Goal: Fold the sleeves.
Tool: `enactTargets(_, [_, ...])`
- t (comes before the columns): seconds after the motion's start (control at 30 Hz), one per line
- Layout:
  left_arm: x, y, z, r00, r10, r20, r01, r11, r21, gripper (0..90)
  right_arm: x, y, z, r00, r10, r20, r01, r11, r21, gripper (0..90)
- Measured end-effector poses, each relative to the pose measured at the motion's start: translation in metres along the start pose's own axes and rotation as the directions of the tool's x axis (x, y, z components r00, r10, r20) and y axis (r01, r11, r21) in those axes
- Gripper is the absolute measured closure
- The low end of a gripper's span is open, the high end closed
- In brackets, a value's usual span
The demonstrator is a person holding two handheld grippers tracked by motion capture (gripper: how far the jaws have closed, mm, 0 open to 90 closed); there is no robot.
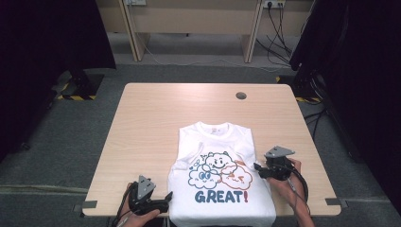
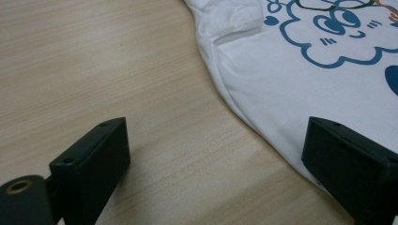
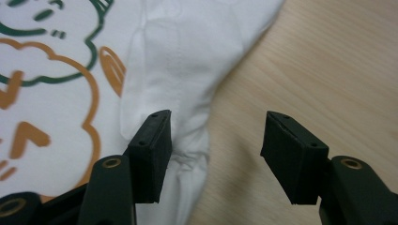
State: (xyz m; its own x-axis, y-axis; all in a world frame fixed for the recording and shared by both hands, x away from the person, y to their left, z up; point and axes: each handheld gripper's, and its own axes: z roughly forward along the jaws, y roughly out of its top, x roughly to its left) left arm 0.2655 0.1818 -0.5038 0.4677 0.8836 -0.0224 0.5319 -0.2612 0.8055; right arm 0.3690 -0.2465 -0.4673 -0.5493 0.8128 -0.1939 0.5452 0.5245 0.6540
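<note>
A white shirt lay print-up at the counter's lower centre, sleeves already folded in. Both tongs were spread and held nothing: left tongs at its lower-left edge, right tongs at its right edge. Next, seemingly, each must pinch an edge to fold.

T-shirt hem cut off at bottom edge; left hand partly cropped.
</note>
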Motion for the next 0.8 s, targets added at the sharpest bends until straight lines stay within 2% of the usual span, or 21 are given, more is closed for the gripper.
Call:
enactTargets(0.1, [0.0, 0.0, 0.0, 1.0, 0.0, 0.0, 0.0, 1.0, 0.0, 6.9, 0.0, 0.001, -0.002, 0.9991, -0.006, 0.042, 0.006, 1.0, 0.003, 39.0])
enactTargets(0.2, [0.0, 0.0, 0.0, 1.0, 0.0, 0.0, 0.0, 1.0, 0.0, 7.0, 0.0, 0.004, -0.004, 0.9998, 0.005, 0.02, -0.004, 1.0, -0.029, 38.0])
enactTargets(0.23, [0.0, 0.0, 0.0, 1.0, 0.0, 0.0, 0.0, 1.0, 0.001, 6.9, -0.001, 0.008, -0.008, 0.9998, 0.02, 0.008, -0.019, 0.997, -0.071, 37.5])
enactTargets(0.27, [0.0, 0.0, 0.0, 1.0, 0.001, 0.0, -0.001, 1.0, 0.001, 6.9, -0.001, 0.009, -0.007, 0.9997, 0.024, -0.008, -0.025, 0.996, -0.084, 37.5])
enactTargets(0.3, [0.0, 0.0, 0.0, 1.0, 0.0, 0.001, 0.0, 1.0, 0.0, 6.9, -0.001, 0.01, -0.006, 0.9992, 0.029, -0.029, -0.031, 0.996, -0.084, 37.3])
enactTargets(0.33, [0.0, 0.0, 0.0, 1.0, 0.0, 0.001, 0.0, 1.0, 0.0, 7.0, -0.001, 0.01, -0.006, 0.9992, 0.029, -0.029, -0.031, 0.996, -0.084, 37.3])
enactTargets(0.37, [0.0, 0.0, 0.0, 1.0, 0.0, 0.001, 0.0, 1.0, -0.001, 7.0, 0.002, 0.008, 0.0, 0.9991, 0.008, -0.041, -0.01, 0.999, -0.052, 38.4])
enactTargets(0.43, [0.0, 0.0, 0.0, 1.0, 0.001, 0.001, -0.001, 1.0, -0.001, 7.0, 0.004, 0.004, 0.005, 0.9996, -0.02, -0.019, 0.02, 1.0, -0.009, 39.7])
enactTargets(0.47, [0.0, 0.0, 0.0, 1.0, 0.001, 0.001, -0.001, 1.0, -0.001, 7.1, 0.003, 0.003, 0.005, 0.9999, -0.006, -0.013, 0.006, 1.0, -0.014, 39.8])
enactTargets(0.5, [0.0, 0.0, 0.0, 1.0, 0.001, 0.001, -0.001, 1.0, -0.001, 7.1, 0.001, 0.002, 0.003, 0.9998, -0.014, 0.012, 0.014, 1.0, -0.006, 39.8])
enactTargets(0.53, [0.0, 0.0, 0.0, 1.0, 0.001, 0.001, -0.001, 1.0, -0.001, 7.2, 0.001, 0.002, 0.003, 0.9998, -0.014, 0.012, 0.014, 1.0, -0.006, 39.8])
enactTargets(0.57, [0.0, 0.0, 0.0, 1.0, 0.001, 0.001, -0.001, 1.0, -0.001, 7.2, 0.0, 0.002, 0.002, 0.9979, -0.027, 0.06, 0.026, 1.0, 0.009, 39.9])
enactTargets(0.6, [0.0, 0.0, 0.0, 1.0, 0.001, 0.001, -0.001, 1.0, 0.0, 7.1, -0.003, 0.0, 0.001, 0.9967, -0.019, 0.079, 0.018, 1.0, 0.013, 39.9])
enactTargets(0.67, [0.0, 0.0, 0.0, 1.0, 0.001, 0.001, -0.001, 1.0, 0.0, 7.1, -0.003, 0.0, 0.0, 0.9979, -0.005, 0.064, 0.004, 1.0, 0.013, 37.6])
enactTargets(0.8, [0.0, 0.0, 0.0, 1.0, 0.001, 0.001, -0.001, 1.0, 0.0, 7.1, -0.002, 0.006, -0.003, 0.9995, 0.028, 0.015, -0.028, 0.999, -0.044, 34.3])
